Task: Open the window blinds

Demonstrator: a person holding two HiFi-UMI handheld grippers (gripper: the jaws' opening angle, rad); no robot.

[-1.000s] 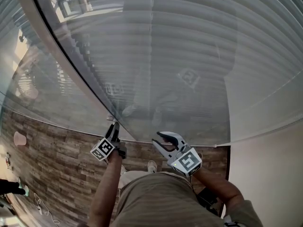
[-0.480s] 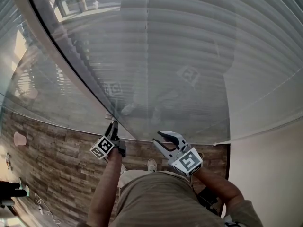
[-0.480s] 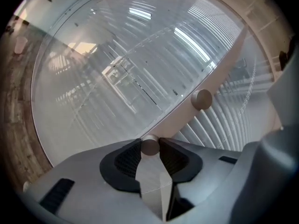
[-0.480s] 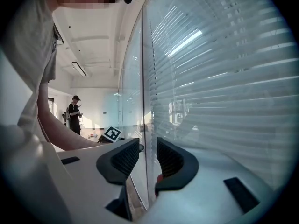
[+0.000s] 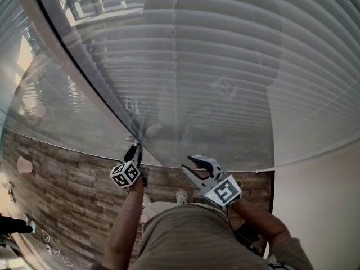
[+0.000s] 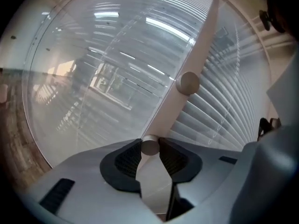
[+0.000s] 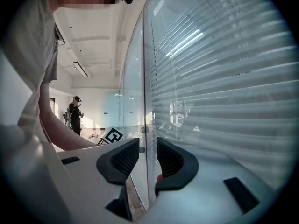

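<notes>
Horizontal white blinds [image 5: 225, 66] hang behind a glass wall. A pale upright post [image 6: 198, 50] divides the panes and carries a small round knob [image 6: 150, 145]. My left gripper [image 6: 150, 148] is shut on that knob, both dark pads pressing its sides; its jaws have just been closing with the knob between them. In the head view the left gripper [image 5: 135, 152] reaches the post's foot. My right gripper [image 5: 187, 164] hovers open close by, in front of the glass. In the right gripper view the right gripper [image 7: 147, 148] holds nothing and faces a vertical glass seam [image 7: 144, 78].
A second round knob [image 6: 188, 83] sits higher on the post. Wood-pattern floor [image 5: 62, 196] lies below the glass. A white wall [image 5: 320, 207] stands at the right. A person [image 7: 74, 113] stands far off in the room behind.
The left gripper has rolled on the knob; its marker cube shows a different face. The blind slats now show as sharper, more separate lines. The right gripper has stayed put.
</notes>
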